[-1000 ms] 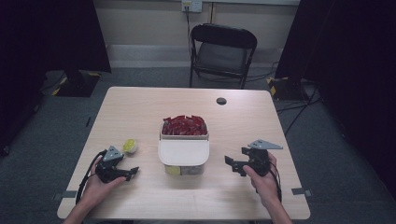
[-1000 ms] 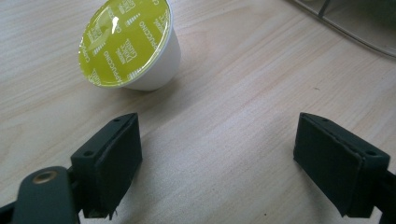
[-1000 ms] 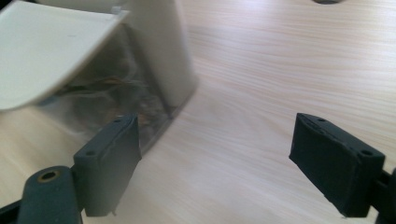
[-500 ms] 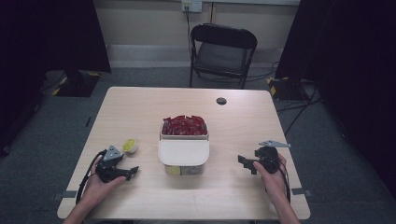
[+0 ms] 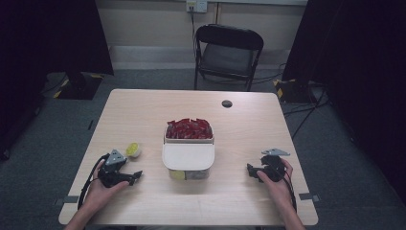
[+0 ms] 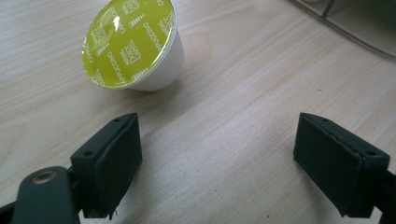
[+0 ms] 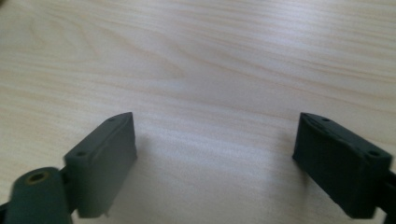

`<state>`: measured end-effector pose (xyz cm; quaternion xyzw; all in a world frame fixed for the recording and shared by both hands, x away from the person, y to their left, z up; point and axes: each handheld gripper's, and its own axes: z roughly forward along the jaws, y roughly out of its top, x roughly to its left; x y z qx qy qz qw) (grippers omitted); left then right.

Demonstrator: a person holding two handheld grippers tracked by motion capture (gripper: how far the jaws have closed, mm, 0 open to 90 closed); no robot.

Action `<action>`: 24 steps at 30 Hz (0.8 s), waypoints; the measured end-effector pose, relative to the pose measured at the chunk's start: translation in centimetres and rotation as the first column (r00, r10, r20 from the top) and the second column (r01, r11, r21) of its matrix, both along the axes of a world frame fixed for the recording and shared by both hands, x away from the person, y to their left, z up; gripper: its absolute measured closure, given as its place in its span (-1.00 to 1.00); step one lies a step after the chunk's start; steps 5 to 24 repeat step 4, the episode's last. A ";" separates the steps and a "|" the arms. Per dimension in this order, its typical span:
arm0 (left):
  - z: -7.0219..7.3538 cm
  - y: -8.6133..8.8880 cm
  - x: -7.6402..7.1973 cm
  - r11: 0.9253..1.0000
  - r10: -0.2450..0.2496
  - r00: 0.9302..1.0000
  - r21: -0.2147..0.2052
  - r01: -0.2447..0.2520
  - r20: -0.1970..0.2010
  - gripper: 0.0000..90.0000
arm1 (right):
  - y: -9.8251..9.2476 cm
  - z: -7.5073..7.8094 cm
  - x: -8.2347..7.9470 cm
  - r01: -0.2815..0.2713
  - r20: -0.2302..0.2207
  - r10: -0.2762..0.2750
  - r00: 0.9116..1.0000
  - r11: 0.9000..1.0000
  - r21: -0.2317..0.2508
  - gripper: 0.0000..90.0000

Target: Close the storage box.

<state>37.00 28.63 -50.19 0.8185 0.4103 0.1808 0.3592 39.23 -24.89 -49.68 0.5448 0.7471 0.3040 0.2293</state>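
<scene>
Left gripper (image 5: 136, 176): being held low over tabletop (image 5: 143, 115), left of white container (image 5: 187, 157); jaws being kept wide, nothing between them.
Yellow-lidded capsule (image 6: 133, 44): lying tilted on tabletop, left of container, just beyond left gripper's jaws, apart from them.
Right gripper (image 5: 250, 169): being held low over bare tabletop, right of container; jaws just having been opened, standing wide, nothing between them.
Red packets (image 5: 188, 128): being kept in container's rear compartment.
</scene>
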 end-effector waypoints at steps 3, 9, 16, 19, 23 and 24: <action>0.0 0.0 0.0 1.000 0.000 1.000 0.000 0.000 0.000 -0.67 | 0.0 -0.4 -0.2 0.009 0.039 -0.010 0.999 1.000 0.012 -0.74; 0.0 0.0 0.0 1.000 0.000 1.000 0.000 0.000 0.000 -0.67 | 0.0 -0.4 -0.2 0.008 0.040 -0.008 0.999 1.000 0.010 -0.74; 0.0 0.0 0.0 1.000 0.000 1.000 0.000 0.000 0.000 -0.67 | 0.0 -0.4 -0.2 0.008 0.040 -0.008 0.999 1.000 0.010 -0.74; 0.0 0.0 0.0 1.000 0.000 1.000 0.000 0.000 0.000 -0.67 | 0.0 -0.4 -0.2 0.008 0.040 -0.008 0.999 1.000 0.010 -0.74; 0.0 0.0 0.0 1.000 0.000 1.000 0.000 0.000 0.000 -0.67 | 0.0 -0.4 -0.2 0.008 0.040 -0.008 0.999 1.000 0.010 -0.74; 0.0 0.0 0.0 1.000 0.000 1.000 0.000 0.000 0.000 -0.67 | 0.0 -0.4 -0.2 0.008 0.040 -0.008 0.999 1.000 0.010 -0.74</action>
